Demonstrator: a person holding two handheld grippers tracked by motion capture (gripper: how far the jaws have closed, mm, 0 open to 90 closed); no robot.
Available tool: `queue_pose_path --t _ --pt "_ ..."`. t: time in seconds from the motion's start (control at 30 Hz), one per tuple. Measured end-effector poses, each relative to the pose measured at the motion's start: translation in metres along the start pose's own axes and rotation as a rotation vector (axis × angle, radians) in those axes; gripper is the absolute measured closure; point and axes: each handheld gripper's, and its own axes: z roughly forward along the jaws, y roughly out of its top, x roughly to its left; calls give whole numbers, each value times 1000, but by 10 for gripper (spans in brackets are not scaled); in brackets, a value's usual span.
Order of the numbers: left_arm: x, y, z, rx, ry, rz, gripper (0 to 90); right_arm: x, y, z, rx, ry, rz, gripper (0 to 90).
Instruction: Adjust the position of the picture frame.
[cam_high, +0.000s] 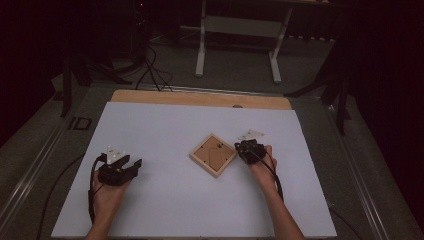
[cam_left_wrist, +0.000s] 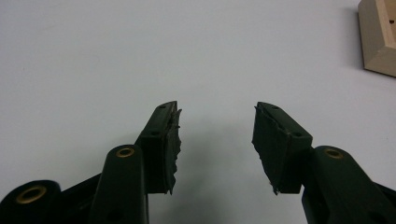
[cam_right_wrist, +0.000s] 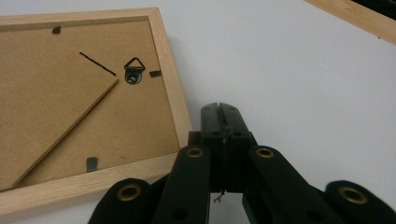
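Note:
A small wooden picture frame (cam_high: 213, 154) lies face down on the white board, its brown back panel, fold-out stand and metal hanger ring up (cam_right_wrist: 84, 98). Just to its right rests my right gripper (cam_high: 246, 148), jaws shut with nothing between them (cam_right_wrist: 220, 109); its tips sit beside the frame's corner, apart from the wood. My left gripper (cam_high: 131, 165) sits at the board's left, well clear of the frame, jaws open over bare white board (cam_left_wrist: 217, 114). A corner of the frame (cam_left_wrist: 379, 37) shows at the upper right of the left gripper view.
The white board (cam_high: 170, 210) covers a wooden tabletop whose far edge (cam_high: 200, 98) shows beyond it. A white desk frame (cam_high: 240, 35) and black cables (cam_high: 150, 70) stand on the floor behind. Black cables trail from both grippers toward the near edge.

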Motion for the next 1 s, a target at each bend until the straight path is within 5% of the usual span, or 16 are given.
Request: queue_pose_path --t 1.0 --pt "-6 1 -1 -7 -20 8 507 18 -16 -20 -7 54 -63 897"
